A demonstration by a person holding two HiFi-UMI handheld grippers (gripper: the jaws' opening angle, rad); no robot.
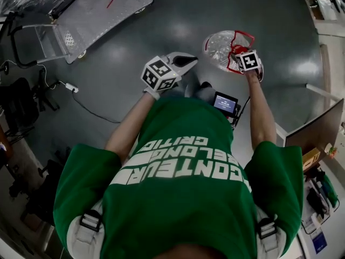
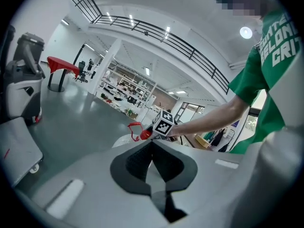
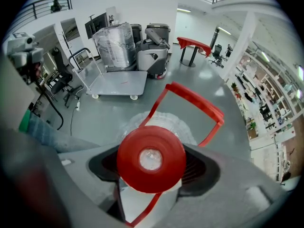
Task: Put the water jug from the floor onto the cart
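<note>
Right tool clamped round water jug neck, beneath red cap.

The glossy grey floor carries a flat platform cart, standing on its wheels. A white plug block with a black cable lies on the floor near the cart's handle end.

**Head view:** the camera sits above the person and faces steeply down at the floor. The cart lies at 11 o'clock and the water jug at 1 o'clock.

**Left gripper view:** the camera rides the left gripper and faces nearly level across the hall. The jug is near, just past the jaws.

**Right gripper view:** the camera rides the right gripper, very near the jug's cap. The cart lies at 11 o'clock.

**Shared coverage:** all three views share the jug. The head and right gripper views share the cart.
</note>
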